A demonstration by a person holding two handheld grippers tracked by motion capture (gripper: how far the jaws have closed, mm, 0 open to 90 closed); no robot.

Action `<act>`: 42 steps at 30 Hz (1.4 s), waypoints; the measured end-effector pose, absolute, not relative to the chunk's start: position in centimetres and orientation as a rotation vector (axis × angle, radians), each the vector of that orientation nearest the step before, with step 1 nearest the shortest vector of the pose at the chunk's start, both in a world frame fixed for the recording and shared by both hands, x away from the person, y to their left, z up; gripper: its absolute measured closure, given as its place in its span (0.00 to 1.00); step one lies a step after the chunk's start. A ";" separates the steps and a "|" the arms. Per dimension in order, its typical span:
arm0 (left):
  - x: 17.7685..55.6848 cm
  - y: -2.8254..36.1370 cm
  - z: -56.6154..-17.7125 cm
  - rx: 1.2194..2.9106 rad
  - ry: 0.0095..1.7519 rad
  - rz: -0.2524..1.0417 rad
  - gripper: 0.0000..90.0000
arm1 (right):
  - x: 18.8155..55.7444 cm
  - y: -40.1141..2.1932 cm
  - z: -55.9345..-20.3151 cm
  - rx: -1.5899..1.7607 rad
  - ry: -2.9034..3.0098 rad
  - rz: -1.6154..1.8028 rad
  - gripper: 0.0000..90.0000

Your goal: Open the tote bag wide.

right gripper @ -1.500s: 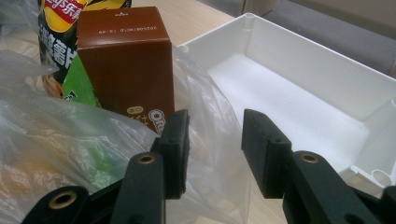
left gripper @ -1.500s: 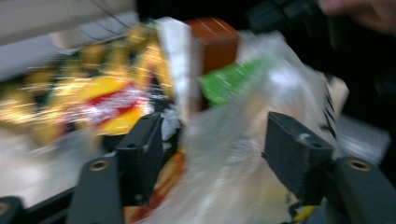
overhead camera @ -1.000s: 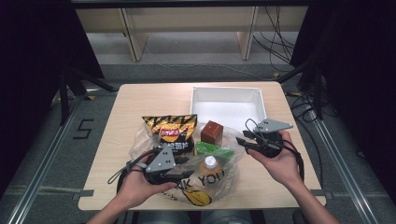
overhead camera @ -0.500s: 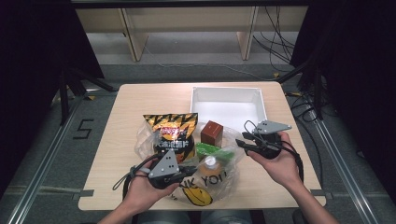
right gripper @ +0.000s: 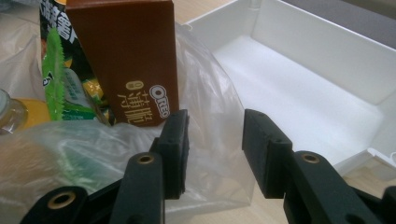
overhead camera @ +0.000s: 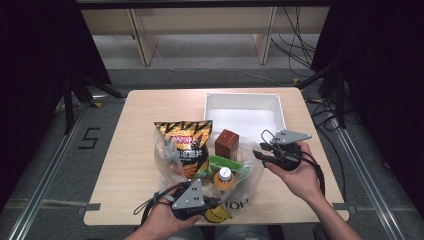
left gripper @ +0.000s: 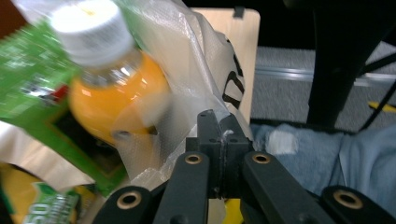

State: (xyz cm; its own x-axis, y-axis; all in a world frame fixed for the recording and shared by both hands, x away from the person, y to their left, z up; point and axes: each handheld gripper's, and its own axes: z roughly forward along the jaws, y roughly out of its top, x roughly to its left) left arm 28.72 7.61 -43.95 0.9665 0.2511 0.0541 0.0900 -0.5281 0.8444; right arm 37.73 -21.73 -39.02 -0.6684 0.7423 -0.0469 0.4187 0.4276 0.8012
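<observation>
A clear plastic bag (overhead camera: pixel 250 170) lies open on the table with a yellow-black chips bag (overhead camera: pixel 185 145), a brown Oreo box (overhead camera: pixel 227 143), a green packet (overhead camera: pixel 225 162) and an orange-juice bottle (overhead camera: pixel 225 178) in it. My left gripper (overhead camera: pixel 212 204) is at the bag's near hem, shut on the bag film (left gripper: pixel 196 70), with the bottle (left gripper: pixel 116 98) just beyond. My right gripper (overhead camera: pixel 260 155) is at the bag's right side. Its jaws (right gripper: pixel 212 135) stand apart around loose film (right gripper: pixel 93 144), not pressing it, and the brown box (right gripper: pixel 126 60) stands upright just ahead.
An empty white tray (overhead camera: pixel 245 97) sits at the far right of the wooden table, right behind the bag, and its wall (right gripper: pixel 303 79) is close to my right gripper. The left gripper is near the table's front edge. Cables trail from both grippers.
My left gripper has moved toward the table's near edge and slightly right, down to the bag's hem. The right gripper has stayed where it was.
</observation>
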 end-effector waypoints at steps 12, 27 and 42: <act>29.3 6.9 -46.7 2.181 0.277 0.168 0.99 | 38.0 -22.0 -40.1 1.044 2.338 1.067 0.69; 29.0 6.6 -46.4 2.171 0.266 0.200 0.97 | 36.0 -20.3 -37.1 0.944 2.334 1.278 0.61; 28.9 6.2 -46.6 2.164 0.254 0.212 0.96 | 36.5 -20.1 -38.3 0.966 2.469 1.243 0.88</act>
State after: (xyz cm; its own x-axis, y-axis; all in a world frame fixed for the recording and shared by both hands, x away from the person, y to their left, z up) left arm 28.94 6.19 -46.57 0.9640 0.2600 0.0566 0.1022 -0.5581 0.8235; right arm 36.49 -20.08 -38.31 -0.7621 0.6399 0.0987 0.4604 0.4284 0.7775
